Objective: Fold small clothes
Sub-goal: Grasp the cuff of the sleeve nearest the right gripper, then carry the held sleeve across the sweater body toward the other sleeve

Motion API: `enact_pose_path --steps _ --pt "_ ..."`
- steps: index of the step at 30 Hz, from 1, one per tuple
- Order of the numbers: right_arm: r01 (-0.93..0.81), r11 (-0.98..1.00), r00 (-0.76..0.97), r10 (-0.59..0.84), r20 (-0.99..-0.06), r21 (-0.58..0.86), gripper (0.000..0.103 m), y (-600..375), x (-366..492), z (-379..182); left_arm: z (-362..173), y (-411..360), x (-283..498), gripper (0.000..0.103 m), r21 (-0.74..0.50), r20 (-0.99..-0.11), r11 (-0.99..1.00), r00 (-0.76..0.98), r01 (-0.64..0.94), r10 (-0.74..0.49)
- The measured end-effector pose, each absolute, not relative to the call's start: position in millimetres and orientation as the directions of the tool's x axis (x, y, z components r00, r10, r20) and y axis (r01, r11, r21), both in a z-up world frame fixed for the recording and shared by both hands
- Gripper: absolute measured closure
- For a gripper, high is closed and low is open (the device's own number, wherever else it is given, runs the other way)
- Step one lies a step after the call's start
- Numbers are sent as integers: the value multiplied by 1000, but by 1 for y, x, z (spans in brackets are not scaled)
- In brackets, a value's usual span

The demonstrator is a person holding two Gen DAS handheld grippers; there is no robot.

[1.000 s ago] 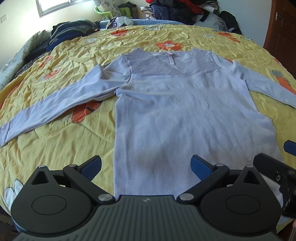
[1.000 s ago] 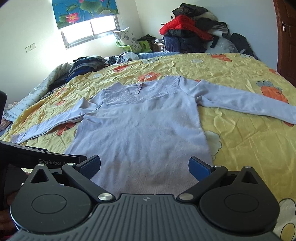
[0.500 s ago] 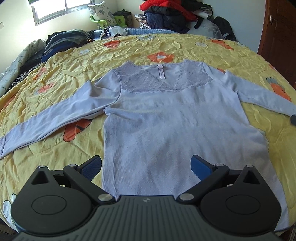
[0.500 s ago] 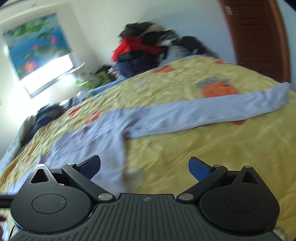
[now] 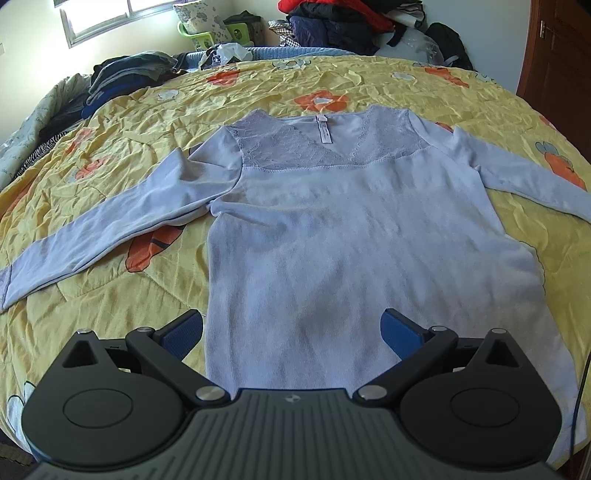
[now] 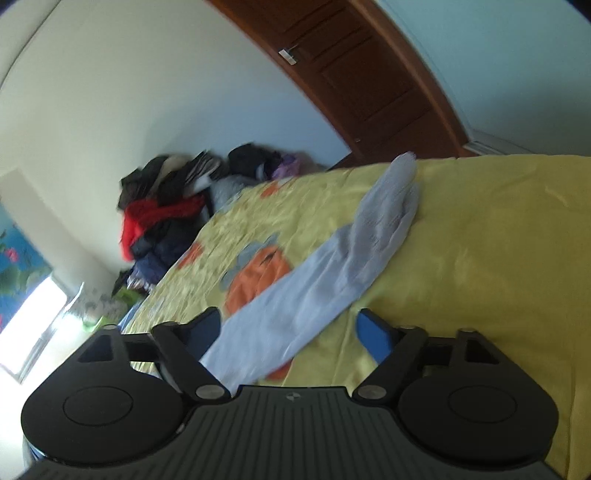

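Lying flat on yellow quilt [image 5: 369, 81], lilac top [image 5: 351, 236], left gripper [image 5: 291, 332] jaws spread, right gripper [image 6: 288, 328] jaws closing, unpinched, around sleeve [image 6: 332, 269]

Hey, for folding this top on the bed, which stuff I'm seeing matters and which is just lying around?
Part of the job:
- pale lilac long-sleeved top with lace yoke
- its right sleeve
- left gripper, open
- right gripper, open, jaws just closing around the sleeve

Just lying about:
- yellow flowered quilt
- heap of dark and red clothes
- brown wooden door
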State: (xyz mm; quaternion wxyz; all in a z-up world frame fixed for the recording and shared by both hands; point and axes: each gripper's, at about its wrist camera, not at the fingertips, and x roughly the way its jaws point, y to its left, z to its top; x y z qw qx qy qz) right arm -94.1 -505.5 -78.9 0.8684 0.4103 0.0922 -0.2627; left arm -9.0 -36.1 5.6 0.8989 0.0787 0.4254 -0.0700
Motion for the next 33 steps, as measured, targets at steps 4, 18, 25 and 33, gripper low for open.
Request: enact_pose_path --steps 4,18,25,33 --pt "568 448 813 -438 -384 691 47 -530 -77 -87 5 -33 -6 0 75 -779 981 625 181 -55" --pt "536 491 839 -402 -367 687 93 -528 -36 -74 -7 -23 16 0 165 -750 981 659 103 57" --pt "378 641 924 -218 -314 668 94 -480 -1 -47 -11 -23 16 0 166 -759 980 649 113 53" --pt "240 724 939 -4 -344 647 94 -418 60 -36 -11 -16 18 0 152 -762 983 646 98 54"
